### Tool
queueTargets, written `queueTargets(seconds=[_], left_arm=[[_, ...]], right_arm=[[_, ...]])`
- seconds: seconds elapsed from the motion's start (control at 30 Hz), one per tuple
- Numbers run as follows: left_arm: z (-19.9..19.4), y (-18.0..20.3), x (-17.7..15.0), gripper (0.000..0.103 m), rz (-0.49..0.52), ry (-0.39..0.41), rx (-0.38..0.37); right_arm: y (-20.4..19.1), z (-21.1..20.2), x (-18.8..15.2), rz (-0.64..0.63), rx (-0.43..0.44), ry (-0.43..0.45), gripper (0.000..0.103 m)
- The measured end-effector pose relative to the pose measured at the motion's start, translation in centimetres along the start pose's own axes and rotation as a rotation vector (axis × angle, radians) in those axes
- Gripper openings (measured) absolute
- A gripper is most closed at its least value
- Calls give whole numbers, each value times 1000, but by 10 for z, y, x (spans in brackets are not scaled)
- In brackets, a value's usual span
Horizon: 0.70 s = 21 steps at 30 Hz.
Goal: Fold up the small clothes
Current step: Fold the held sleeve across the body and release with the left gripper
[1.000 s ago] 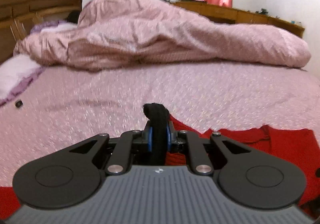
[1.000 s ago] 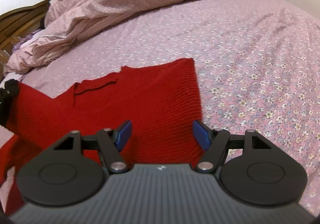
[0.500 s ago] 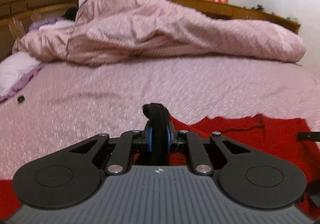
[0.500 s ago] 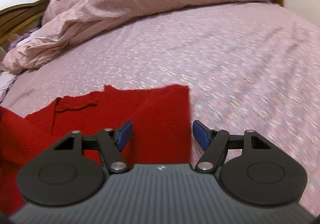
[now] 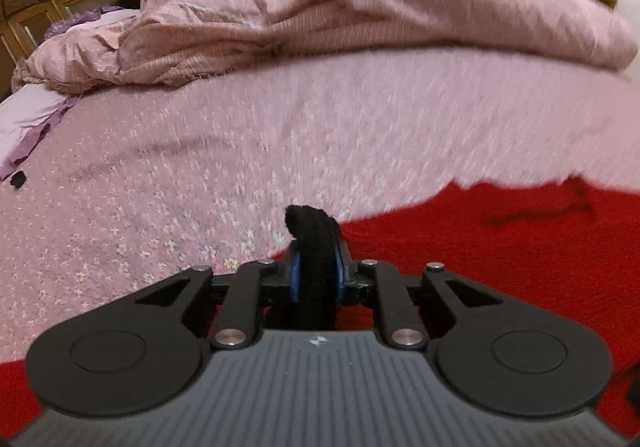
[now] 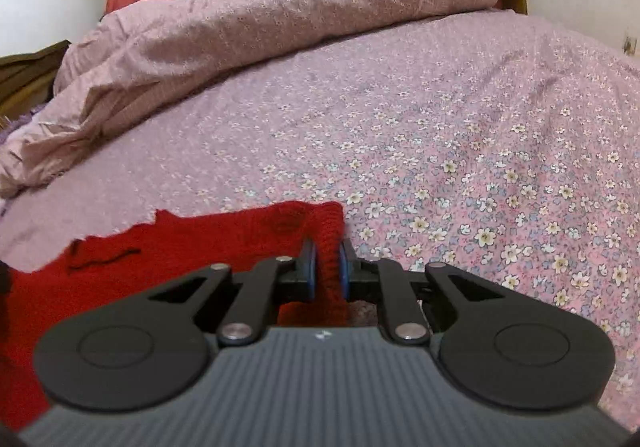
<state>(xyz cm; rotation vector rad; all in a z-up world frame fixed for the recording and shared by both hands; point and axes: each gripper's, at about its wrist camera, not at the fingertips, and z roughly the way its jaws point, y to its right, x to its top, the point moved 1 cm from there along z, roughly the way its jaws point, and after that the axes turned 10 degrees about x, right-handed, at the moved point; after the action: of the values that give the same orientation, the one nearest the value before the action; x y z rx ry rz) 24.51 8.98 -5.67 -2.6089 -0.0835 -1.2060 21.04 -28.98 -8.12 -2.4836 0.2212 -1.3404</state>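
Both grippers on the red sweater (image 6: 224,247)

Right gripper (image 6: 328,267) was closing, pinching its knit edge; left gripper (image 5: 318,273) was opening around black fabric (image 5: 314,247).

A rumpled pink quilt (image 5: 360,19) lies on the floral bedsheet (image 6: 460,135).

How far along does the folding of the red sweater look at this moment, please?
Early. Done: the red sweater lies spread on the bed. In hand: the right gripper is closing on its edge; the left gripper, opening, has dark fabric between its pads. Left: no finished fold shows.
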Motion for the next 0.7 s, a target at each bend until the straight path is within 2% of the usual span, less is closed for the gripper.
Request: queueTargets(seconds=[0.03,0.07,0.1,0.13,0.23,0.37,0.5,0.63,0.7], left_arm=[[2,2,-3,46,24,18,25],[3,3,-4,56,41,33,58],[3,3,-6,70,51,41,95],[1,2,-6,74,53,44,123],[-8,-7,-5,74,38,29,120],[-35,-15,2,75,34,32,123],[-71,-16,3,80,11,67,73],[-84,-9,-9,80,-27,31,12],[-83,-3,-17,80,-40,14,-14]], right_arm=[[0,1,-1,-6,-3,0,16],[-2,2,-1,-14,-7,-2,19],[-1,3,-1,-20,-11,-5,20],[-1,2,0,-25,-13,-9,21],[-2,-5,4,-27,-35,-26,29],[-13,-29,15,-39,-30,-23,32],[-31,-59,18,-100,4,-45,48],[-43,-75,5,-136,75,-112,49],[-47,-76,-4,-132,82,-146,49]])
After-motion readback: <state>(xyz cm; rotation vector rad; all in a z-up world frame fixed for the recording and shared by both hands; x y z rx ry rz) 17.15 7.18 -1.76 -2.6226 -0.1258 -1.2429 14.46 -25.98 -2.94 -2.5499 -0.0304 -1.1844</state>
